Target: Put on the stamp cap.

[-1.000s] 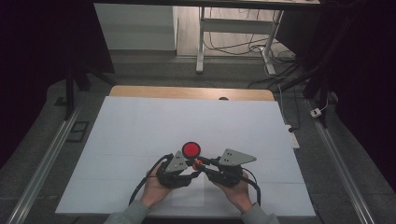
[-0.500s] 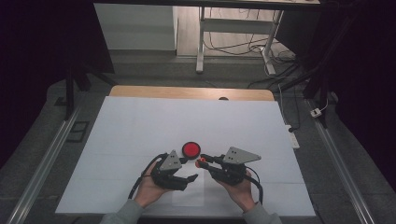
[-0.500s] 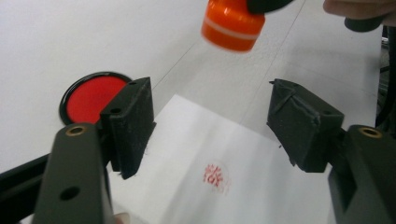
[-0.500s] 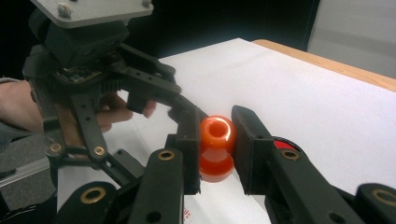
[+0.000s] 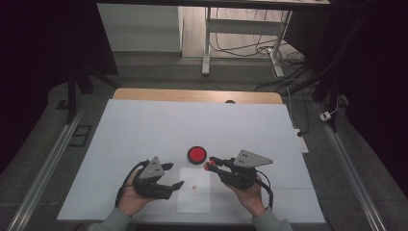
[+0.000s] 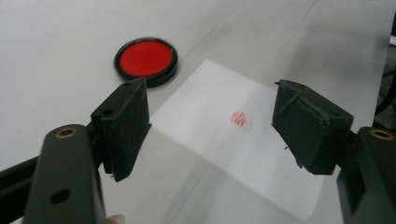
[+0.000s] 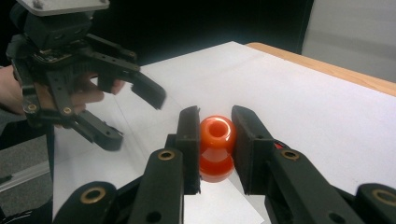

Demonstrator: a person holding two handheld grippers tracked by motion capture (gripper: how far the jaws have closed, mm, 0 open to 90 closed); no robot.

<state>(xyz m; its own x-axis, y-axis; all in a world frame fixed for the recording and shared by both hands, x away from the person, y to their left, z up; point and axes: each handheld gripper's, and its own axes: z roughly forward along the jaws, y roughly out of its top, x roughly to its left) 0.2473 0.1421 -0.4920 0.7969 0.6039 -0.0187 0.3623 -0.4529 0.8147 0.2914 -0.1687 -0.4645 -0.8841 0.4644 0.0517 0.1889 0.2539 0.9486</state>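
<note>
— What's my right gripper (image 5: 210, 165) doing?
— Its jaws are pressed onto the orange stamp (image 7: 217, 147), one on each side. You hold it just off the table, over the paper's (image 5: 194, 204) far right corner

— And the left gripper (image 5: 175, 175)?
— Spread, with nothing between the jaws. They have just been opening. It sits at the paper's left edge

— Where do I go from here?
— My guess is either ink or print. The pad (image 5: 197, 154) lies just left of the stamp and a touch farther from you. The red mark (image 6: 241, 118) lies left of it and nearer you, mid-paper. Your right hand is nearer to both

— Which way does the stamp stand?
— Roughly upright, as far as I can tell, knob end on top
</note>
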